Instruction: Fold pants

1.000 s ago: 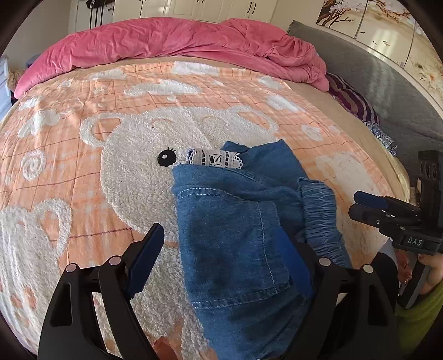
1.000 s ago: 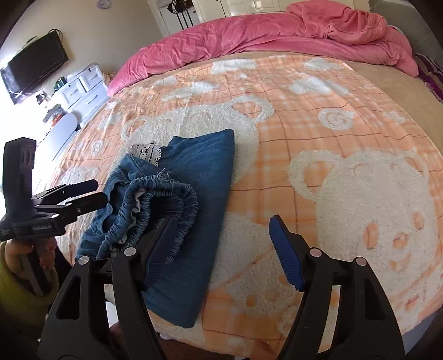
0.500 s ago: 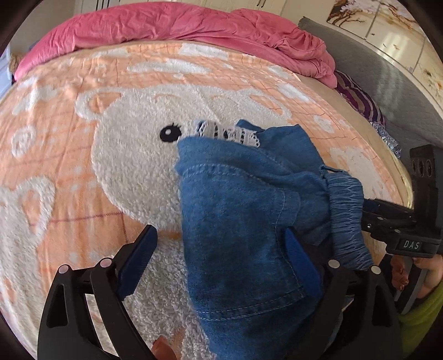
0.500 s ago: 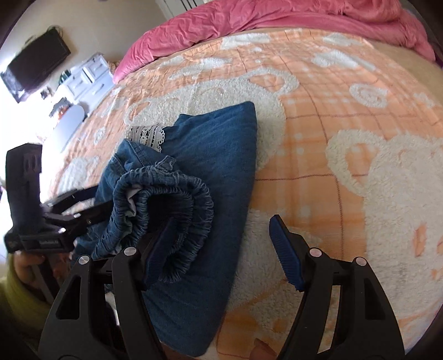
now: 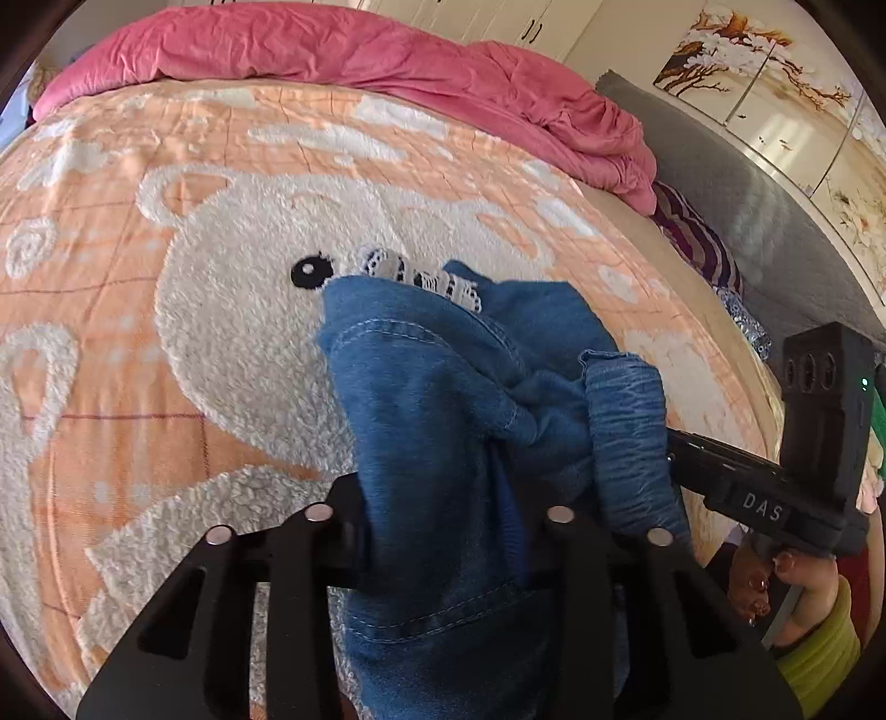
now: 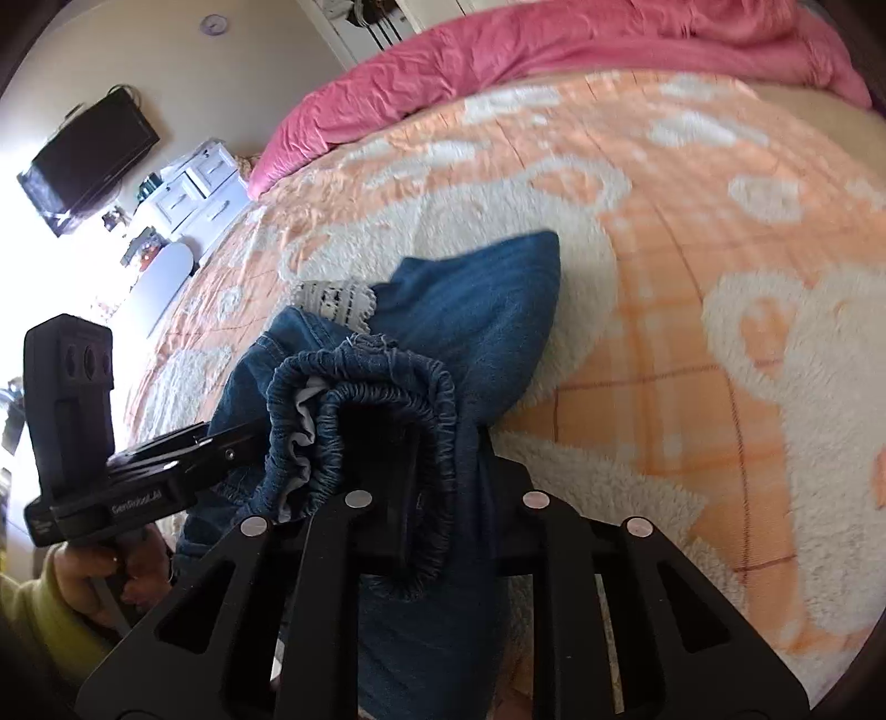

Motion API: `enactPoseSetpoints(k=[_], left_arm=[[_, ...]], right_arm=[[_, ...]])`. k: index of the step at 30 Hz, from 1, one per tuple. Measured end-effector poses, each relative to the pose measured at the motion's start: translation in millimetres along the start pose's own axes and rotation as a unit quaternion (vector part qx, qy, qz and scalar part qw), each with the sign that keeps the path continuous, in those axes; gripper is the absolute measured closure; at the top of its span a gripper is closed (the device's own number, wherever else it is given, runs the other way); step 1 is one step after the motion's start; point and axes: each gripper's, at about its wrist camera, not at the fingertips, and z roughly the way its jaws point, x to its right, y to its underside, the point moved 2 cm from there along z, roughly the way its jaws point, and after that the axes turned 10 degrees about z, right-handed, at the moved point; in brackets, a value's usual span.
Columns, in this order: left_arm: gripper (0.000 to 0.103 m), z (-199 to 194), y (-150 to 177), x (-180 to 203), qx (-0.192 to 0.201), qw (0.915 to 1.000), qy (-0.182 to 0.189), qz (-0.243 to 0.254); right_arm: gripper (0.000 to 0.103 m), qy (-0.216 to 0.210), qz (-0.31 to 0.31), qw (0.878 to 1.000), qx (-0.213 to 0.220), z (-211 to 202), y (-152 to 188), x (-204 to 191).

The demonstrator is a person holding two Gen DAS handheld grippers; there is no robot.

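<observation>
Both sets of jaws have just been closing. The left gripper [image 5: 443,531] clamps the denim pants [image 5: 443,421] at the bed's near edge; the right gripper [image 6: 443,487] pinches their elastic waistband [image 6: 437,410]. Beyond, the orange bear blanket [image 5: 166,343], then a pink duvet [image 5: 332,50] at the far edge.

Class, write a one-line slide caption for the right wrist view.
Right gripper clamped on the elastic waistband of folded denim pants on an orange teddy-bear blanket.

Black gripper frames [image 5: 443,559] with silver round screws; yellow-green sleeves [image 5: 819,659]; nails apparently painted.
</observation>
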Motion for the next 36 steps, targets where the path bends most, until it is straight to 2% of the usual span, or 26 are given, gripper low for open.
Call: enactPoseSetpoints(k=[3, 7, 12, 16, 19, 21, 23, 25, 28, 32, 36], left_arm=[[0.072, -13, -6, 4, 0.022, 0.9997, -0.005, 0.011], [0.072, -31, -25, -1, 0.056, 0.9978, -0.03, 0.019], [0.072, -31, -56, -22, 0.074, 0.9955, -0.057, 0.017], [0.069, -9, -73, -39, 0.069, 0.9938, -0.082, 0.028], [0.069, 14, -74, -52, 0.043, 0.9946, -0.092, 0.024], [0.064, 26, -68, -59, 0.03, 0.9942, -0.102, 0.019], [0.052, 29, -62, -63, 0.025, 0.9938, -0.107, 0.015], [0.042, 32, -58, -68, 0.018, 0.9935, -0.112, 0.006], [0.037, 32, -52, -78, 0.023, 0.995, -0.095, -0.022], [0.029, 25, -47, -77, 0.026, 0.9935, -0.109, -0.02], [0.021, 14, -42, -74, 0.029, 0.9927, -0.115, -0.022]], right_arm=[[0.092, 0.002, -0.032, 0.999, 0.02, -9, -6, -19], [0.092, 0.0, -0.069, 0.996, 0.049, -13, -30, -46], [0.092, -0.009, -0.071, 0.996, 0.057, 12, -72, -59], [0.092, 0.008, -0.059, 0.997, 0.044, 47, -89, -53], [0.09, 0.031, -0.047, 0.998, 0.015, 76, -93, -39], [0.086, 0.052, -0.043, 0.998, 0.001, 90, -89, -32], [0.078, 0.067, -0.036, 0.997, -0.005, 99, -86, -23], [0.071, 0.062, -0.016, 0.998, -0.005, 99, -84, -13], [0.064, 0.061, -0.005, 0.998, -0.003, 97, -84, -7], [0.053, 0.09, -0.017, 0.996, 0.009, 87, -79, -7], [0.049, 0.103, -0.017, 0.995, 0.007, 78, -75, -2]])
